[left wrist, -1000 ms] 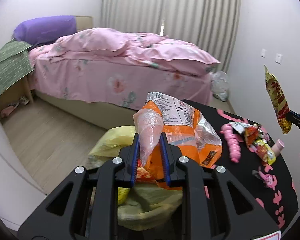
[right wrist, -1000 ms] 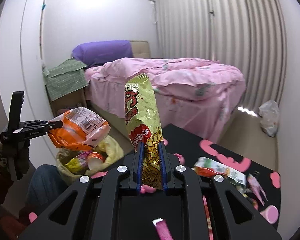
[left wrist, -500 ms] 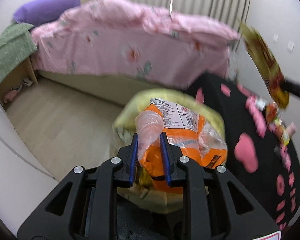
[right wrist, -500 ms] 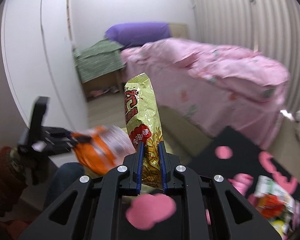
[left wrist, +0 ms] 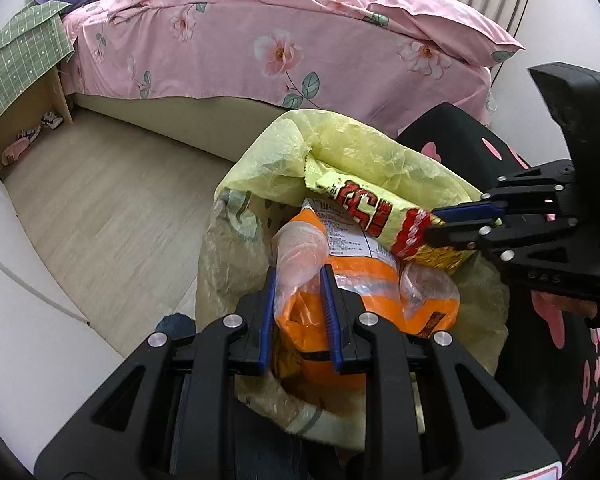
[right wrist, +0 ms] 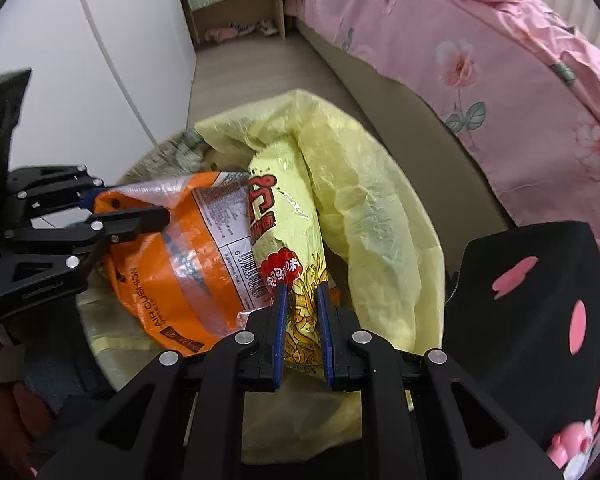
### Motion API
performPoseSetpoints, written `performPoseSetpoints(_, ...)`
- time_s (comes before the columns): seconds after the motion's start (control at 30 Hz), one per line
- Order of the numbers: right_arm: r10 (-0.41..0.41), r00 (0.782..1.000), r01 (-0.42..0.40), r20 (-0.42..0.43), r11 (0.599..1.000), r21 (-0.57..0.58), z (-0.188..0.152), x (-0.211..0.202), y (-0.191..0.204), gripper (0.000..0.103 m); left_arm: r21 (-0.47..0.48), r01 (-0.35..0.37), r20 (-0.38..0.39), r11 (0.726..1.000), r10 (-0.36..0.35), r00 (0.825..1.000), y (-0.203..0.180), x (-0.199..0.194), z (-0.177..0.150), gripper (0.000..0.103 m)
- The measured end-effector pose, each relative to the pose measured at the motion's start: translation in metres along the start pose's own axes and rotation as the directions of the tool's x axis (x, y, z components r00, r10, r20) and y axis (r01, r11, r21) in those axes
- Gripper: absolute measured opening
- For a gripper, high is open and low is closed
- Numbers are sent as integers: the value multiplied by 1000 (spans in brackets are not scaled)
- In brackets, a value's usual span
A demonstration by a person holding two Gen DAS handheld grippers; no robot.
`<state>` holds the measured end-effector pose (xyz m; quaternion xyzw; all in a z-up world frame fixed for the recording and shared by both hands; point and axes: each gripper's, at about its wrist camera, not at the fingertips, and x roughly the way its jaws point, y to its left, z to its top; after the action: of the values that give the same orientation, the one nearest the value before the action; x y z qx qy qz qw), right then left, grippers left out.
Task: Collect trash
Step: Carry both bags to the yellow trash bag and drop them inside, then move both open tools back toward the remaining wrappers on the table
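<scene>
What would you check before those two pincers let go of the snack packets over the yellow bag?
1. Left gripper clamped on the orange packet: ok.
2. Right gripper clamped on the yellow packet: ok.
3. Both packets over the mouth of the yellow trash bag: ok.
4. Bag mouth open wide enough: ok, its rim stands open around both packets.
5. Packets clear of each other: not ok, the yellow one lies against the orange one.
6. Room left inside the bag: cannot tell, the packets hide the inside.
</scene>
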<state>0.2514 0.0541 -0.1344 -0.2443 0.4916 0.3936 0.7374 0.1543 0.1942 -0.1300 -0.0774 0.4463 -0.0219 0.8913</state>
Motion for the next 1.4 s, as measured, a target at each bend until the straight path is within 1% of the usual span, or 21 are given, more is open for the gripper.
performPoseSetpoints(0.1,-12,1000,11,-27,999,-32,1,11,5,16,17,-20,-2,1000,20,1000,-3,9,4,18)
performPoseSetpoints(0.17,-3,1000,2,-26,1000,-23,-2,10,1,16,32,-25,-3,999,25,1000,-6,14,5,17)
performPoseSetpoints(0.23,23,1000,-23,-18,1000,5,-6,6,-5,16,42,-20,1,999,20,1000,-9,16,5,17)
performPoseSetpoints(0.37,30,999,-29,-15,999,15,-13,2,-5,16,31,3,21,1000,-4,1000,-8,19,9,17)
performPoseSetpoints(0.47,31,1000,-31,4,999,43,-18,-3,-5,16,34,0,33,999,-1,999,-8,24,14,17)
performPoseSetpoints(0.57,33,999,-34,24,998,59,-18,-3,-8,16,27,-8,22,1000,7,1000,-7,26,18,17)
performPoseSetpoints(0.63,29,999,-32,39,997,65,-19,-6,-8,16,-1,24,21,1000,-24,999,-2,21,18,17)
performPoseSetpoints(0.67,31,998,-34,46,997,69,-20,-7,-8,16,-23,48,22,999,-48,999,2,18,18,20)
performPoseSetpoints(0.7,35,998,-39,53,997,72,-21,-9,-7,16,-43,79,22,996,-78,997,5,13,17,25)
performPoseSetpoints(0.77,40,997,-45,67,997,67,-22,-12,-7,16,-61,99,29,993,-98,995,10,6,17,31)
performPoseSetpoints(0.8,36,996,-41,78,997,60,-22,-15,-5,16,-65,94,36,993,-92,995,12,1,17,32)
performPoseSetpoints(0.87,25,996,-29,90,998,51,-22,-19,-2,20,-74,71,53,995,-68,996,16,-9,19,33)
performPoseSetpoints(0.9,21,995,-26,96,998,49,-23,-22,-1,23,-83,62,66,995,-57,996,19,-16,19,34)
performPoseSetpoints(0.93,15,994,-21,110,998,51,-24,-26,0,29,-93,54,79,994,-46,996,21,-21,20,36)
performPoseSetpoints(0.97,15,992,-23,123,998,56,-25,-30,0,34,-107,40,100,994,-29,995,23,-30,21,38)
performPoseSetpoints(1.0,18,990,-27,139,997,65,-26,-34,0,35,-119,26,124,993,-11,992,25,-38,23,39)
performPoseSetpoints(1.1,10,979,-33,203,993,109,-33,-55,-5,35,-150,6,190,989,23,981,27,-63,27,40)
performPoseSetpoints(1.2,-22,962,-15,274,991,134,-45,-81,-8,35,-144,-6,248,990,42,968,19,-85,32,42)
performPoseSetpoints(1.23,-46,950,0,308,989,149,-53,-95,-10,35,-134,-11,268,991,47,962,14,-92,34,43)
performPoseSetpoints(1.3,-78,935,17,345,984,177,-66,-113,-14,35,-111,-10,293,994,42,955,3,-100,37,45)
performPoseSetpoints(1.4,-140,904,36,404,967,253,-96,-150,-28,36,-62,13,307,998,7,952,-22,-104,41,46)
